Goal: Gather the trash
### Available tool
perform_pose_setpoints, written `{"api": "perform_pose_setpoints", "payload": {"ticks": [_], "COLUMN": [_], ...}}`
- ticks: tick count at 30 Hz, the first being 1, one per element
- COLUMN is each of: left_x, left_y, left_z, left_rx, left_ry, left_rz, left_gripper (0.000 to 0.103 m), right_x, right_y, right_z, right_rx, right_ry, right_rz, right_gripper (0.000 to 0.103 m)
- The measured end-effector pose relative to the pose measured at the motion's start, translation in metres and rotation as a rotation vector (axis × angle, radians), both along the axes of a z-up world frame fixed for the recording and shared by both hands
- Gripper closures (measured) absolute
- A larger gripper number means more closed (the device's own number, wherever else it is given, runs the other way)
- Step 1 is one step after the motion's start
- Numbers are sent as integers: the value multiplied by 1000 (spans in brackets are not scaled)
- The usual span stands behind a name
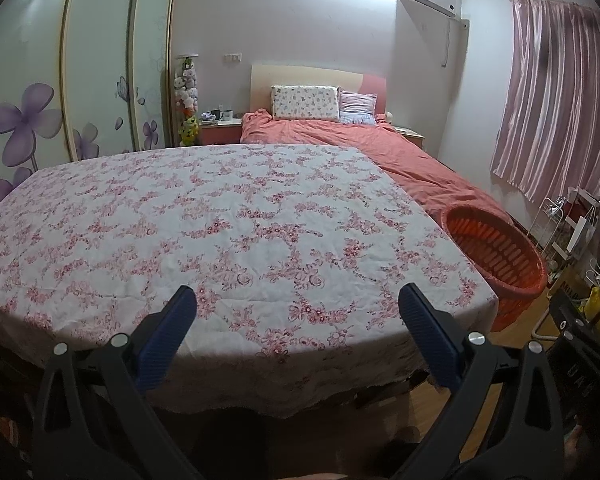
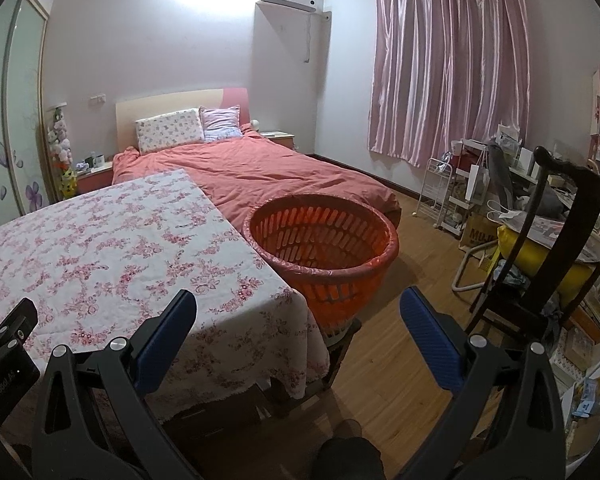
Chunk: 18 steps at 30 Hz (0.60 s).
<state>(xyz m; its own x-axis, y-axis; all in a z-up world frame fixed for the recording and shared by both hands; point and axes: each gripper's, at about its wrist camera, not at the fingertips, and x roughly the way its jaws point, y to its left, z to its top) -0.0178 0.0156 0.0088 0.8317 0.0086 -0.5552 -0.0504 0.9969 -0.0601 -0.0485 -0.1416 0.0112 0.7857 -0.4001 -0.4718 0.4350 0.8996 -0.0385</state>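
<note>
An orange slatted basket (image 2: 324, 248) lined with a thin bag stands just right of a table draped in a pink floral cloth (image 1: 220, 232); the basket (image 1: 496, 256) shows at the right edge of the left wrist view. Its inside looks bare from here. No trash shows on the cloth. My left gripper (image 1: 298, 300) hovers open over the table's near edge, nothing between its blue pads. My right gripper (image 2: 298, 304) stands open before the table's right corner and the basket, also holding nothing.
A bed with a coral duvet (image 2: 268, 172) lies behind the table. A dark wooden chair (image 2: 560, 248) piled with items and a white wire rack (image 2: 436, 188) crowd the right side. Wood floor (image 2: 404, 344) lies between basket and chair. Wardrobe doors (image 1: 100, 80) stand at left.
</note>
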Motion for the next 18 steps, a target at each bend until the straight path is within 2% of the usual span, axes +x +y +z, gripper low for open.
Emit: {"api": "perform_pose_setpoints", "payload": {"ticks": [18], "left_x": [3], "left_y": [-12], "left_z": [2], "left_rx": [23], "left_ry": [-1], "left_rz": [-18], "left_gripper": [4], "right_x": [1], "right_y": [-4], "right_z": [2], "right_rx": [7], "right_ry": [-1], "right_rz": [-2], "right_gripper": [2]}}
